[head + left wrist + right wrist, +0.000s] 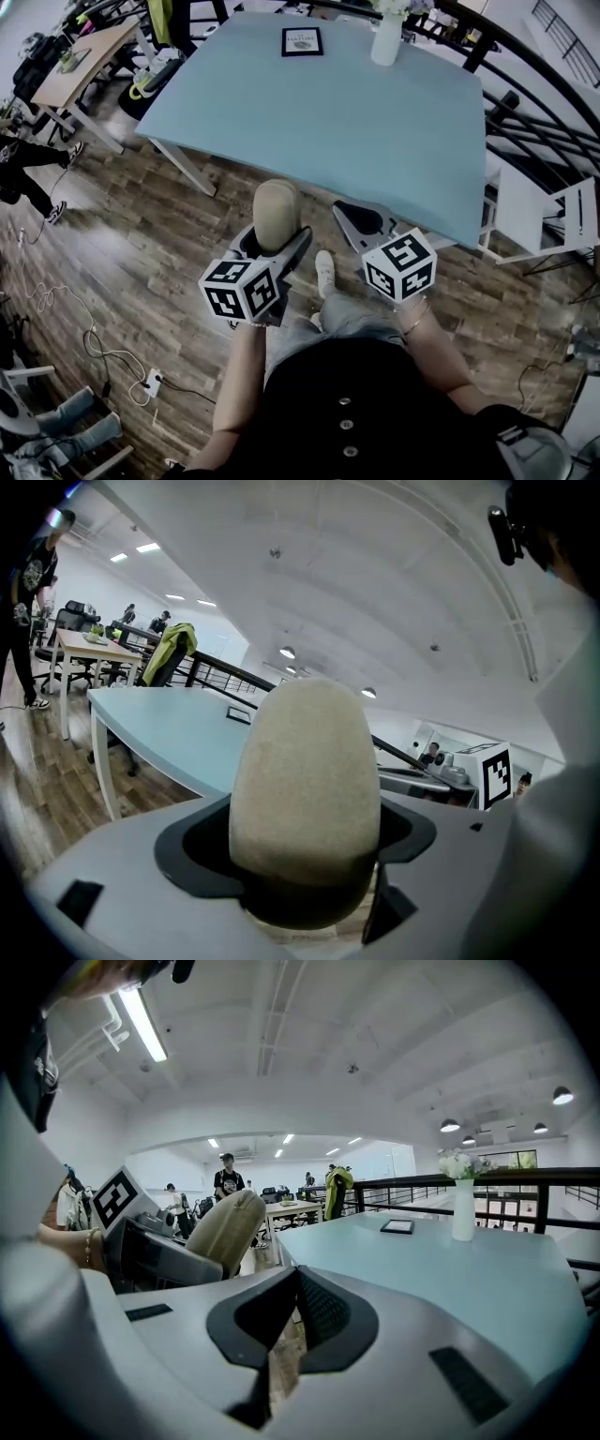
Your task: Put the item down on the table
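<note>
A beige, egg-shaped soft item (277,214) stands upright between the jaws of my left gripper (277,246), which is shut on its lower part. It fills the middle of the left gripper view (305,780). I hold it over the wooden floor, just short of the near edge of the light blue table (356,112). My right gripper (361,225) hangs beside it to the right, shut with nothing in it, its tip close to the table's front edge. From the right gripper view the item (225,1227) shows at the left and the table (450,1269) ahead.
A white vase (387,37) with flowers and a small framed card (302,41) stand at the table's far side. A black railing (525,84) runs behind and to the right. A wooden desk (80,66) and people are at the far left. Cables (94,347) lie on the floor.
</note>
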